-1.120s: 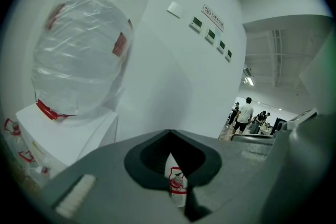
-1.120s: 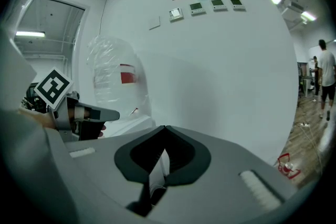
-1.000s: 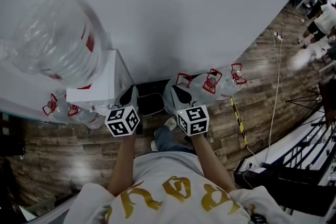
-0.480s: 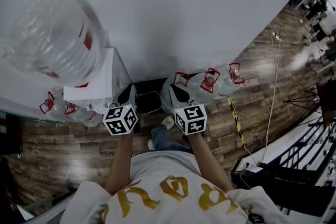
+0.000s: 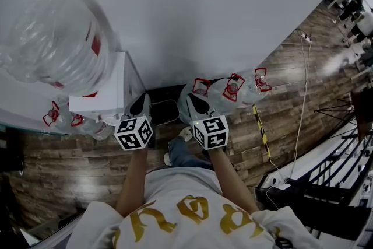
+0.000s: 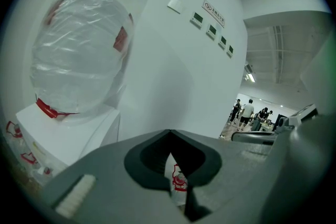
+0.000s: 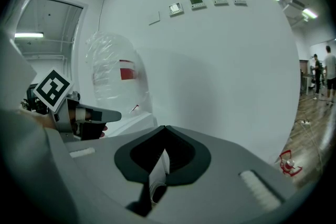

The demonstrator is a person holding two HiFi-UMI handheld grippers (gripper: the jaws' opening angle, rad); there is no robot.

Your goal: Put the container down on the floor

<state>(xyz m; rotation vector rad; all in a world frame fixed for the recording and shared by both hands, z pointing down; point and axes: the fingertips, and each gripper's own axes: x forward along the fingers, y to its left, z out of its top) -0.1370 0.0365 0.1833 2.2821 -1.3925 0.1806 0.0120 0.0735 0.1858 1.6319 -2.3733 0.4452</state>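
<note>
A large clear water container (image 5: 55,38) wrapped in plastic film, with a red label, sits upside down on a white dispenser (image 5: 111,96) at the left. The left gripper view shows this container (image 6: 84,44) up close, and it stands further off (image 7: 118,81) in the right gripper view. My left gripper (image 5: 141,107) hangs beside the dispenser's right edge, jaws together, holding nothing. My right gripper (image 5: 195,103) is level with it, a little to the right, also shut and empty. From the gripper views, the left gripper (image 6: 169,134) and right gripper (image 7: 165,129) point at the white wall.
Several water bottles with red handles (image 5: 233,90) lie on the wood floor by the wall, right of my grippers, and more (image 5: 64,119) sit left of the dispenser. A black mat (image 5: 166,108) lies at the wall's foot. A yellow-black strip (image 5: 260,128) and cable (image 5: 302,108) cross the floor.
Both grippers stay shut and almost still; the head view has only shifted slightly.
</note>
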